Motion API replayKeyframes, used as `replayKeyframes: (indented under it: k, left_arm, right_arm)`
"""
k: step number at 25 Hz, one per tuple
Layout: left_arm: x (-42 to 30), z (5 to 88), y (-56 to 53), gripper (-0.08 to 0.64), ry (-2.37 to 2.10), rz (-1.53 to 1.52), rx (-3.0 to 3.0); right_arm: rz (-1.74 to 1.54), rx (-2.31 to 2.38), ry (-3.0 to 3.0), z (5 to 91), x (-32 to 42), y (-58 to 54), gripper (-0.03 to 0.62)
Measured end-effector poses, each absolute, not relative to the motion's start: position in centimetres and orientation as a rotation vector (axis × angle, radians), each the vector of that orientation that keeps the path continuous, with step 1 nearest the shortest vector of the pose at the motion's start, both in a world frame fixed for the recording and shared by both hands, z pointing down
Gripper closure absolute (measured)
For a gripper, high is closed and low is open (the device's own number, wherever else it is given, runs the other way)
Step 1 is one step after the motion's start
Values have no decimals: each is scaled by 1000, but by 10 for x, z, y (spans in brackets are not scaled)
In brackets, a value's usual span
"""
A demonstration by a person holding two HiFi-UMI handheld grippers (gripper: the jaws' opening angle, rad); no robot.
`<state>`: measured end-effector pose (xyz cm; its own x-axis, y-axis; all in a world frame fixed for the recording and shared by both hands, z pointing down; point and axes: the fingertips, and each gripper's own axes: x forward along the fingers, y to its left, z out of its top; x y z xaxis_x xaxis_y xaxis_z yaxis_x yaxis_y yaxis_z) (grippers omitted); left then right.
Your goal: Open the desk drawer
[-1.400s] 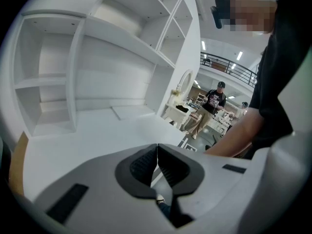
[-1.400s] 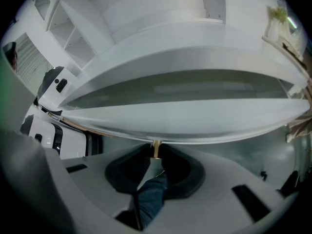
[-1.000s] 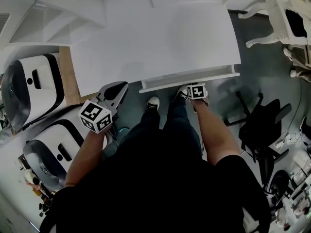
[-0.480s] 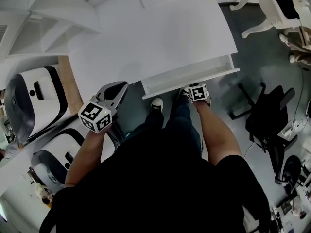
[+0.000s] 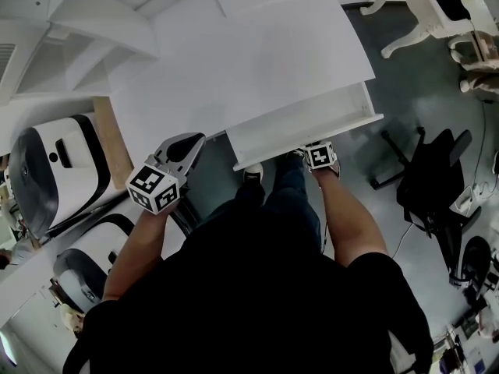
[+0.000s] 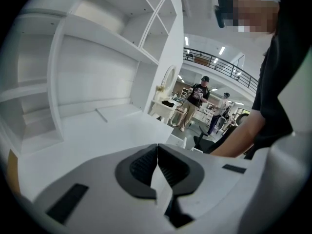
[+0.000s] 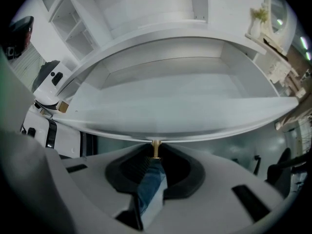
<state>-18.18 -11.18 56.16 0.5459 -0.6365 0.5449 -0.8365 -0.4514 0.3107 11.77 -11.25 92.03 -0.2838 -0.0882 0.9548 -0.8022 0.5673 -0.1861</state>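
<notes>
The white desk point(image 5: 234, 68) has its drawer point(image 5: 300, 123) pulled partly out, and the bare white inside shows point(image 7: 170, 87). A small brass knob point(image 7: 155, 147) sits on the drawer's front, with my right gripper point(image 7: 155, 152) shut on it. In the head view the right gripper point(image 5: 313, 148) points steeply down at the drawer's front edge, its tips hidden under that edge. My left gripper point(image 5: 190, 141) hangs left of the drawer at the desk's near edge. Its jaws are shut on nothing point(image 6: 157, 147).
Two white rounded machines point(image 5: 47, 170) point(image 5: 86, 263) stand left of the desk. A black office chair point(image 5: 437, 185) is on the right and a white ornate chair point(image 5: 425, 6) at the back right. The person's shoes point(image 5: 251, 174) are beneath the drawer. People point(image 6: 195, 101) stand far off.
The drawer has slid further out of the desk toward the person, and the right gripper has come back with its knob. The left gripper has stayed where it was.
</notes>
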Motion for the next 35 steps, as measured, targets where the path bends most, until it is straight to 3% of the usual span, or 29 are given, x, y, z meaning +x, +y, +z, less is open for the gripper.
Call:
replayKeyframes:
  k: [35]
  left_arm:
    - [-127, 564, -102, 548, -1023, 542, 2337]
  right_arm:
    - [943, 745, -1641, 925, 174, -17, 523]
